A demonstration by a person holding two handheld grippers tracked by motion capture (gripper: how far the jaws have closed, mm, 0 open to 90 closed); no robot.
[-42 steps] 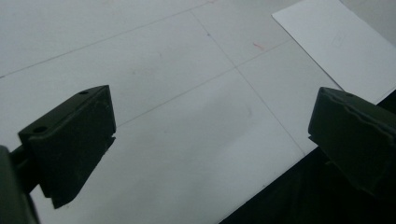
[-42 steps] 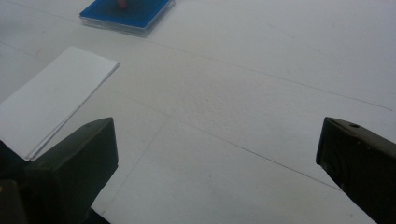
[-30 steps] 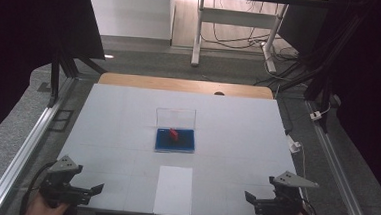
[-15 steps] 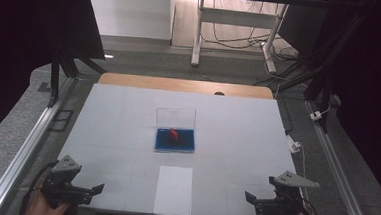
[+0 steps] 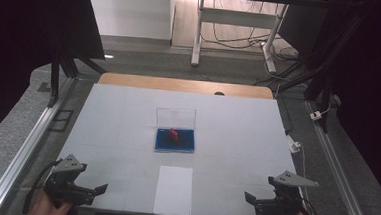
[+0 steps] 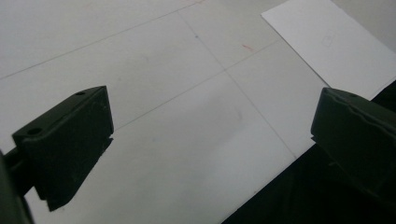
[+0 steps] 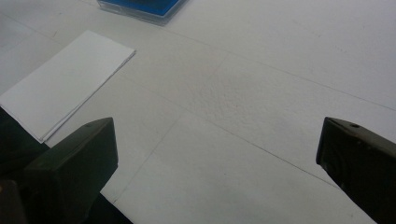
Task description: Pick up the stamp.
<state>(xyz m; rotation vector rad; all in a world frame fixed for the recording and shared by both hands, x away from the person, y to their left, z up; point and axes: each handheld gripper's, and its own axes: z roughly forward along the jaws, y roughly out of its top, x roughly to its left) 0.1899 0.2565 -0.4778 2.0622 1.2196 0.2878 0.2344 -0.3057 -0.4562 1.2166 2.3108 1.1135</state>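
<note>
A clear case with a blue base (image 5: pixel 175 139) lies open at the table's middle, its lid standing upright behind it. A small red piece (image 5: pixel 174 133) sits on the blue base. A folded white sheet (image 5: pixel 174 189) lies near the front edge, also seen as the white sheet (image 6: pixel 334 44) and the white sheet (image 7: pixel 63 84). My left gripper (image 5: pixel 89 189) rests open at the front left corner, jaws wide apart over bare table (image 6: pixel 212 140). My right gripper (image 5: pixel 259 201) rests open at the front right, nothing between its jaws (image 7: pixel 219 163). The blue base's edge (image 7: pixel 140 9) shows at the top.
The white table top (image 5: pixel 237 135) has a wooden strip (image 5: pixel 185 84) along its far edge. Metal rails (image 5: pixel 26 142) run down both sides. A white plug with cable (image 5: pixel 294 144) lies at the right edge. A metal frame (image 5: pixel 234 20) stands on the floor beyond.
</note>
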